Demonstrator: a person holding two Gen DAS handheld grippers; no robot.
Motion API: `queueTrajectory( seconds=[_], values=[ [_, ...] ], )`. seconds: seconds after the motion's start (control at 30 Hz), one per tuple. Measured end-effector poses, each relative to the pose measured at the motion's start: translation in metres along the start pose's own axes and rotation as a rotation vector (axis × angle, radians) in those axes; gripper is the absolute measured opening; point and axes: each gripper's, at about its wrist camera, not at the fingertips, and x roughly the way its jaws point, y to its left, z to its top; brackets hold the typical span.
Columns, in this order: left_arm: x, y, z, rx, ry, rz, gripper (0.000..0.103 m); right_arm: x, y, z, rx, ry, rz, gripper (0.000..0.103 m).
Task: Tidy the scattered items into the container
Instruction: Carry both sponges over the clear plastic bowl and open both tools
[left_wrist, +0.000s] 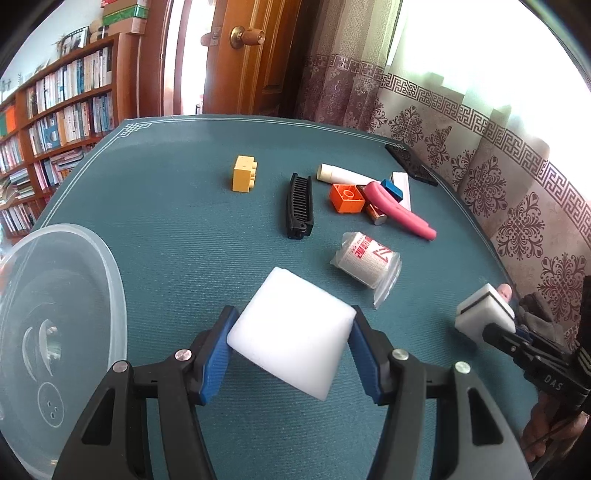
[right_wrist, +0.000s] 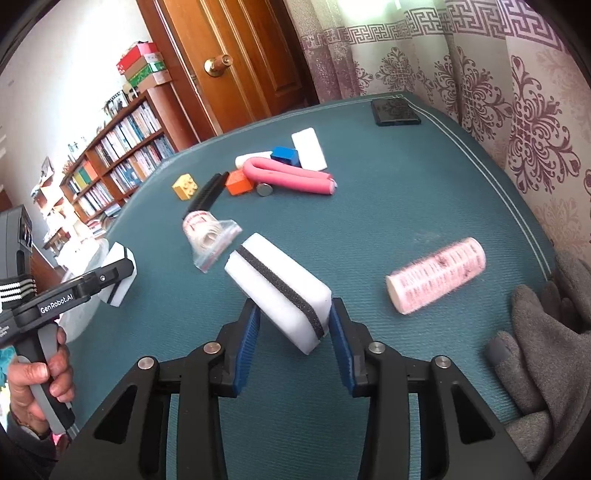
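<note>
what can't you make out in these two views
- Clear container, left wrist view: its left and lower parts are cut off by the frame edge.
- Pink roller, right wrist view: motion blur hides its surface.
- Battery, left wrist view: mostly hidden under the pink foam stick.

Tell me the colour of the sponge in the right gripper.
White sponge with a black stripe, clearest in the right wrist view.
</note>
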Motion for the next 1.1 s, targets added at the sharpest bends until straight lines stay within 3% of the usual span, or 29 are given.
queueTrajectory(
  seconds=[0.33,0.73,1.1],
  values=[
    [-0.036,0.045,0.0,-0.07,-0.077,0.119,0.064,0.017,0.051,0.017,-0.046,0.017,0.14,0.041],
    [-0.07,0.132,-0.019,-0.196,-0.111,0.329,0.064,0.051,0.173,0.027,-0.236,0.076,0.334,0.041],
    [-0.084,0.171,-0.036,-0.232,-0.106,0.396,0.066,0.086,0.263,0.019,-0.328,0.148,0.429,0.041]
  ],
)
